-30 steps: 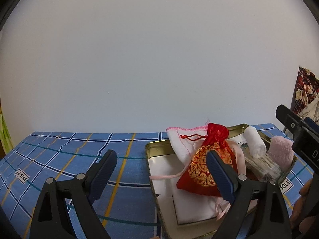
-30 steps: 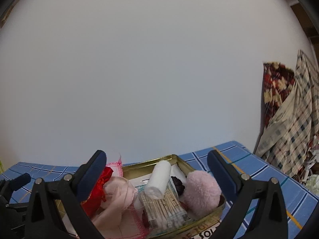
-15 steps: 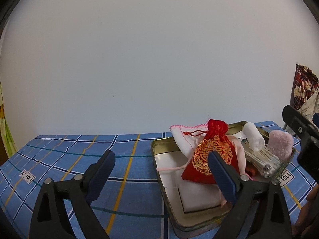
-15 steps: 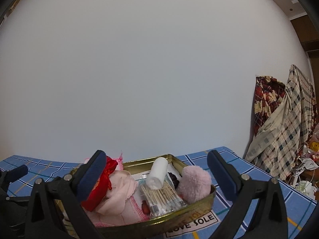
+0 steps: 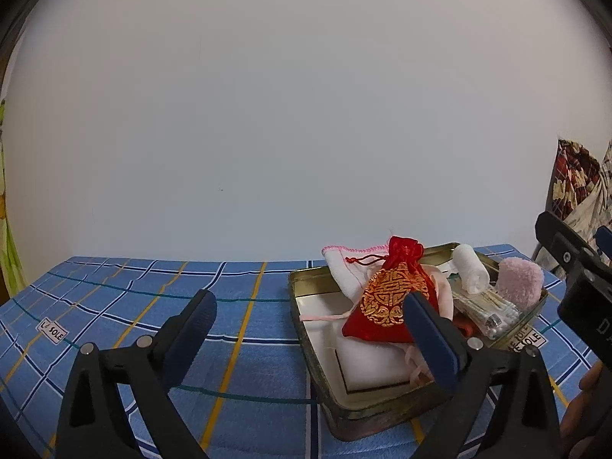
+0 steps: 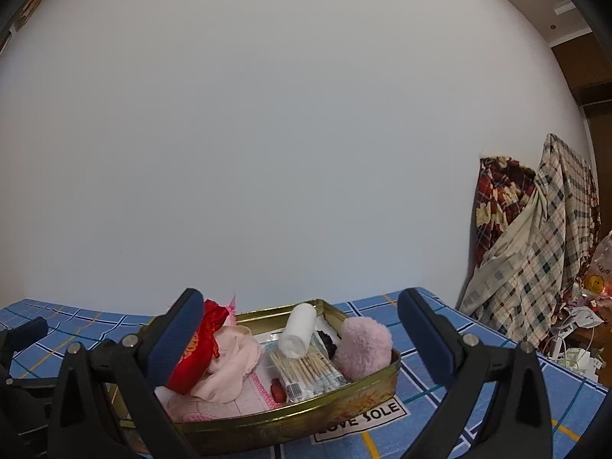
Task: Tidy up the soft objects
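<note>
At lower right of the left-wrist frame, the gold metal tin (image 5: pixel 306 329) on the blue checked tablecloth (image 5: pixel 153 306) holds a red and gold drawstring pouch (image 5: pixel 386 302), white roll (image 5: pixel 470 269) and pink fluffy puff (image 5: pixel 520 283). The left gripper (image 5: pixel 310 338) has just been opening, jaws wide with nothing gripped. In the right-wrist frame, the right gripper (image 6: pixel 302 338) gapes wide before the tin.

Plain white wall (image 6: pixel 290 145) fills most of both views, evenly lit, no shadows to speak of. Below it, the surface wears a blue checked cloth (image 5: pixel 126 306) with yellow and white lines. Off to the right, plaid and floral fabrics (image 6: pixel 535 237) hang draped, with brown wooden panelling (image 6: pixel 581 65) behind them.
</note>
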A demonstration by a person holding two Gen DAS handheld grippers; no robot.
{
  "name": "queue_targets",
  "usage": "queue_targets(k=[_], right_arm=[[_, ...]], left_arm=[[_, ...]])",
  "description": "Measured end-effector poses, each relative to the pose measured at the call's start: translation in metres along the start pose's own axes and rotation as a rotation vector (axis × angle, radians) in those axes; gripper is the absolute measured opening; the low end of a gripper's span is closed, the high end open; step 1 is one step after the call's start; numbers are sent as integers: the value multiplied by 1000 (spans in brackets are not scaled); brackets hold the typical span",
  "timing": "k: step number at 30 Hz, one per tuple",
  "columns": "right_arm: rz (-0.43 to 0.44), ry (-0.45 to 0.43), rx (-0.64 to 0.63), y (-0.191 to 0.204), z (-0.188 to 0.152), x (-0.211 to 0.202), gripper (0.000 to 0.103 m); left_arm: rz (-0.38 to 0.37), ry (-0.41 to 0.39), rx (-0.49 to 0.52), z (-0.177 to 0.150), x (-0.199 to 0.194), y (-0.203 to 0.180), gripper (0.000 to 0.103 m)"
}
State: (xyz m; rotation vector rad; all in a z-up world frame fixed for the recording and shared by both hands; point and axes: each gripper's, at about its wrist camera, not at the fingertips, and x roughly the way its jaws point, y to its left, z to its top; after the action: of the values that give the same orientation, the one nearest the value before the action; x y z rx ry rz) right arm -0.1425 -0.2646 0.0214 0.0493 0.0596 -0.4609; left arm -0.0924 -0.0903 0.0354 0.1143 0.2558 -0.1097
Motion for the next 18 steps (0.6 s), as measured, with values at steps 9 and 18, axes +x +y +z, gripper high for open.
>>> queue_targets(k=[9, 18], right_arm=[[-28, -51, -18, 7, 0, -10, 103], [-31, -66, -25, 10, 1, -12, 103]], left_arm=[[6, -5, -8, -2, -2, 2, 100], [8, -5, -14, -3, -2, 5, 100]])
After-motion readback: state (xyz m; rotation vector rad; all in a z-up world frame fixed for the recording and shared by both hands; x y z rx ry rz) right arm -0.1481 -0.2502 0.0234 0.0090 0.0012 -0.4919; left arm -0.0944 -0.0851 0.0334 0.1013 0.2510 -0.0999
